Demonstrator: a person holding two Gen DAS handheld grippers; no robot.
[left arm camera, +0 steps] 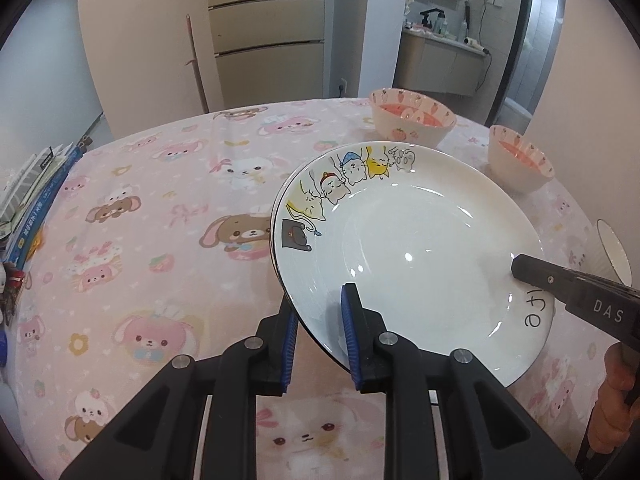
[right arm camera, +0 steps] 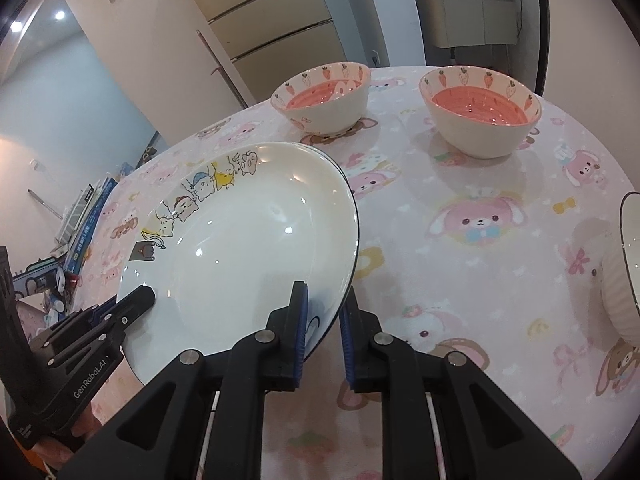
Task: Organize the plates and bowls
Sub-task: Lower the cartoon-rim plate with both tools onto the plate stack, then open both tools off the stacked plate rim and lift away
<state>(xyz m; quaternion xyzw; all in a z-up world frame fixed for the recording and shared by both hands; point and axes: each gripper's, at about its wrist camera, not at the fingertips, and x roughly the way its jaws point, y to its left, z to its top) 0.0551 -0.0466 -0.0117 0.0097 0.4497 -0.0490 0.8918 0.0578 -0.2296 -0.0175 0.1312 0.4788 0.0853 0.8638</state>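
Gripping the plate (left arm camera: 412, 240) from both sides, I have it lifted and tilted over the pink tablecloth (left arm camera: 160, 208). My left gripper (left arm camera: 320, 320) straddles the plate's near-left rim: one blue pad sits on the white upper face, the other is under the rim, and the jaws stand only a little apart, closed on the plate. My right gripper (right arm camera: 324, 312) takes the plate's opposite edge the same way, one finger over the face and one beneath; its jaws are nearly together on that thin rim.

Taking the plate as my landmark: the cartoon cats run along its far-left rim, away from both grippers. In the left wrist view the right gripper's upper finger lies on the plate's right side, beside some black lettering. A second rim shows just under the plate's far edge, so there may be another plate stacked below; I cannot tell for sure.

Beyond the plate stand two pink bowls, one (right arm camera: 322, 98) straight behind it and the other (right arm camera: 480, 110) off to its right, well apart from each other. Right of the plate a ribbed white bowl (right arm camera: 624, 276) sits at the frame edge. Left of the plate, books (left arm camera: 36, 196) are piled past the table edge.
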